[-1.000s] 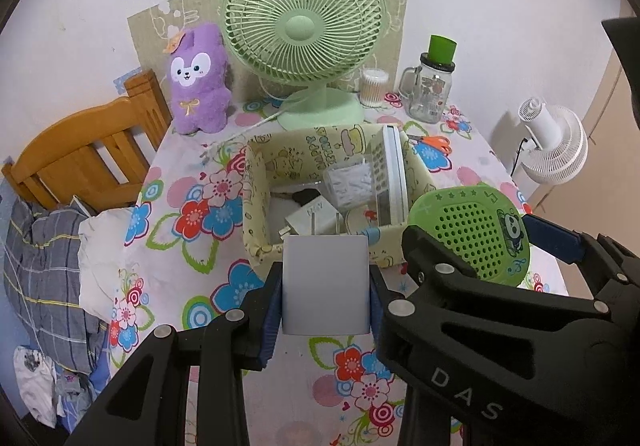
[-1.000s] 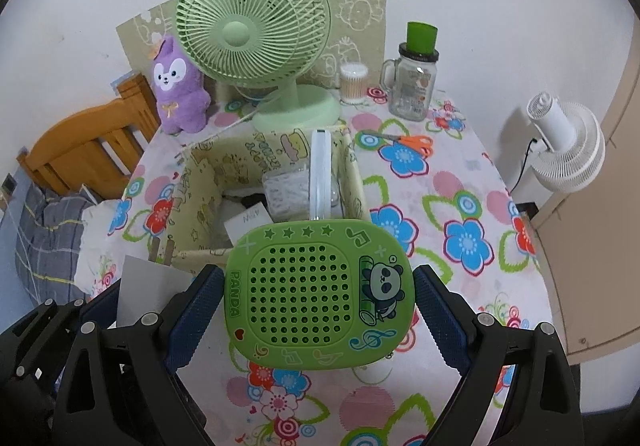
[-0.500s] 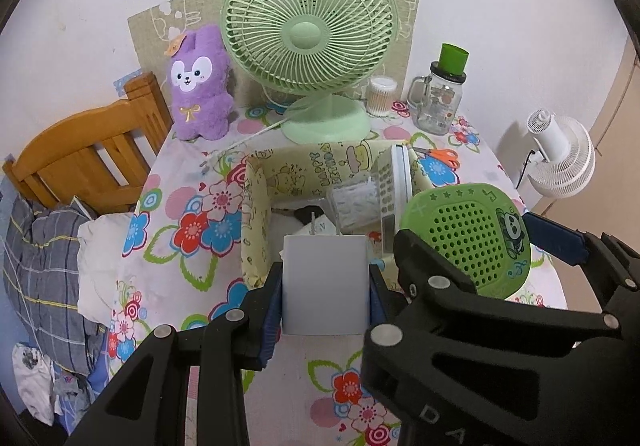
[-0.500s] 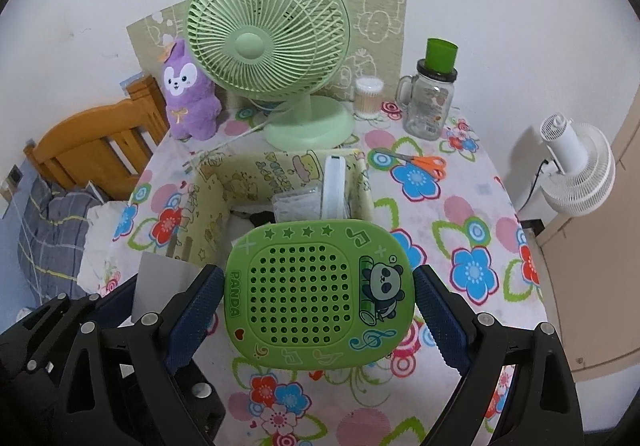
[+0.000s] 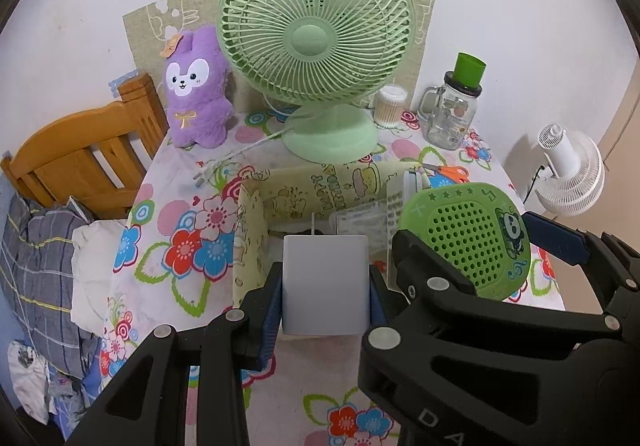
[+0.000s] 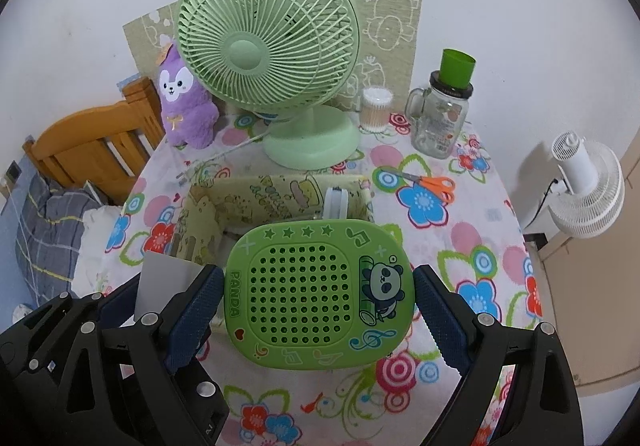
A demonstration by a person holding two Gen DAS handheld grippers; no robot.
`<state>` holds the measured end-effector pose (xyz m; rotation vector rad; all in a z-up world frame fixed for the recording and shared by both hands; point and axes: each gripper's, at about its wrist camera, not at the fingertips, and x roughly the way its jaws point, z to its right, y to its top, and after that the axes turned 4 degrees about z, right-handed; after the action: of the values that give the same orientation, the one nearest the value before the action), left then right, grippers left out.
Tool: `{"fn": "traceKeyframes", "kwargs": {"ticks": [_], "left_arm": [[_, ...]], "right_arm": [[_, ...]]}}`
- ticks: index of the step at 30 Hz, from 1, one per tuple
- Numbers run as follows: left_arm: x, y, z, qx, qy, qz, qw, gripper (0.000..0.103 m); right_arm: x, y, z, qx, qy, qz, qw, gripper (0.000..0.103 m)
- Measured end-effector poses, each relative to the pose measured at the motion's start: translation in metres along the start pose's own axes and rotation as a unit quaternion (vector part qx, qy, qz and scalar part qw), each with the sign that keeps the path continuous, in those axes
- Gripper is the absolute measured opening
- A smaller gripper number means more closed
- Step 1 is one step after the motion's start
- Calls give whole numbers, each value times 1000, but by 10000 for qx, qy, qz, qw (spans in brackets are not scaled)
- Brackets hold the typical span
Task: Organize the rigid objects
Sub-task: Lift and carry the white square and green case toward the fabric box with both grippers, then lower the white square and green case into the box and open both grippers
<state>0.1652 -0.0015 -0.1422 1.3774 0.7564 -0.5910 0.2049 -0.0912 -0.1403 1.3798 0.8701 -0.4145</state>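
My left gripper (image 5: 325,286) is shut on a plain white box (image 5: 325,284), held above the near edge of a yellow cartoon-print storage box (image 5: 256,230). My right gripper (image 6: 316,294) is shut on a green panda-print perforated case (image 6: 318,290), also held near the storage box (image 6: 204,222), to the right of the white box (image 6: 160,274). The green case shows in the left wrist view (image 5: 468,238) too. The storage box holds a clear plastic case (image 5: 360,220) and a white upright item (image 6: 335,202).
On the flowered tablecloth (image 6: 460,230) stand a green desk fan (image 6: 272,62), a purple plush (image 6: 182,102), a cotton-swab jar (image 6: 376,110) and a glass mug jar with a green cup (image 6: 444,114). Orange scissors (image 6: 432,184) lie right of the box. A wooden bed frame (image 5: 80,154) is left, a white fan (image 6: 588,186) right.
Both grippers have pulled back and risen with their objects; the storage box and fan now sit farther away and lower under the held items.
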Motion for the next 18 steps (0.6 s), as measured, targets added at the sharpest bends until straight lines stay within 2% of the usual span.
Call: {"fn": "traceKeyframes", "kwargs": {"ticks": [18], "left_arm": [[57, 20, -5, -114, 126, -233, 9996, 40]], "right_arm": [[49, 21, 8, -205, -34, -189, 9996, 95]]}}
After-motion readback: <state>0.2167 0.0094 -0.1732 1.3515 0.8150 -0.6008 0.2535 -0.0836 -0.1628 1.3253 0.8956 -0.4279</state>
